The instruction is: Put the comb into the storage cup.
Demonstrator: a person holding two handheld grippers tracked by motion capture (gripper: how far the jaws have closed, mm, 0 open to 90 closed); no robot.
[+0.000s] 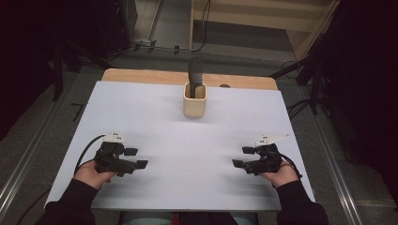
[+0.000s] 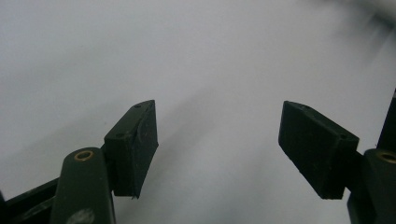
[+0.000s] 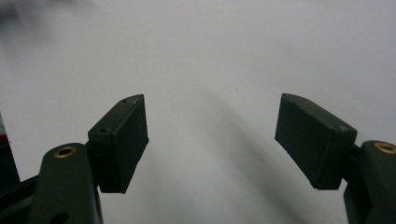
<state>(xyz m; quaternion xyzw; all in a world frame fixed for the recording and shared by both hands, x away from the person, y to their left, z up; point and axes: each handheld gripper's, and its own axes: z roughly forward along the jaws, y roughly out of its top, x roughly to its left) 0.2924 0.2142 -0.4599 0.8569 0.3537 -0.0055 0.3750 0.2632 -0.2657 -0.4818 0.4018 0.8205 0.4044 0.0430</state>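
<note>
White tabletop (image 1: 178,154) is lying bare beneath us; we are holding left gripper (image 1: 136,158) and right gripper (image 1: 242,157) spread, empty; we should be approaching the comb (image 1: 195,70) in its cup (image 1: 195,105) squarely.

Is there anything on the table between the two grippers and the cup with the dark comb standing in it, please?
Nothing visible. Bare white table lies between the left gripper, the right gripper and the cup holding the comb. Both grippers are open and empty.
</note>
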